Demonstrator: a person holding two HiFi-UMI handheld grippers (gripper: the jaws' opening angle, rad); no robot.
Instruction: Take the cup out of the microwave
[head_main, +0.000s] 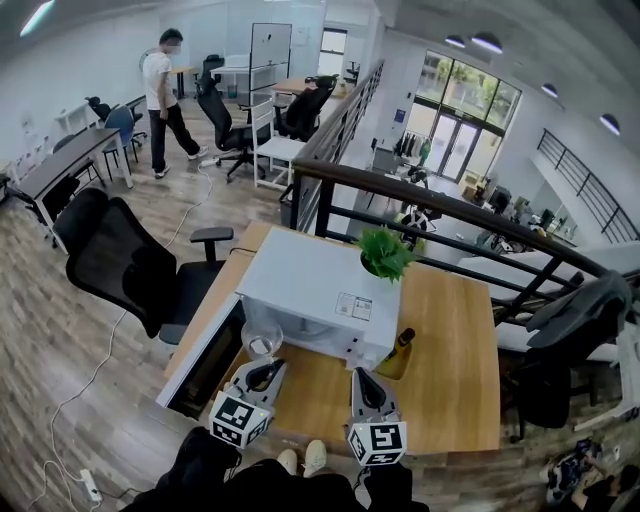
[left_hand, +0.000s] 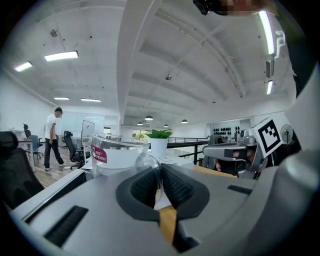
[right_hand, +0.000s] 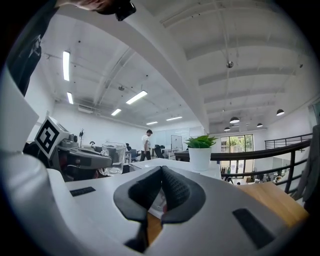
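Closest to the lens: left gripper (left_hand: 160, 172), pads pinched tight on the clear handle of the glass cup (left_hand: 116, 156). Cup upright just past the fingertips, out in front of the microwave (head_main: 318, 288), by its front left corner. Off to the left of that gripper, the microwave door (head_main: 205, 362), swung wide open, dark window showing, running alongside the cup.

Right gripper (right_hand: 160, 176) just to the right of the left one, jaws closed pad against pad, nothing pinched between. Straight ahead of it, the microwave's white front. Just beyond its tips and slightly right, a bottle (head_main: 401, 346) standing on the wooden table (head_main: 455, 340) at the microwave's front right corner.

Farther ahead of both tools, on the microwave's top, a potted plant (head_main: 385, 252). Beyond that, a dark railing (head_main: 450, 205) across the view. Well off to the left of the left gripper, a black office chair (head_main: 115, 262) near the table's edge. Far back on that side, a person (head_main: 164, 98) walking among desks and more chairs.
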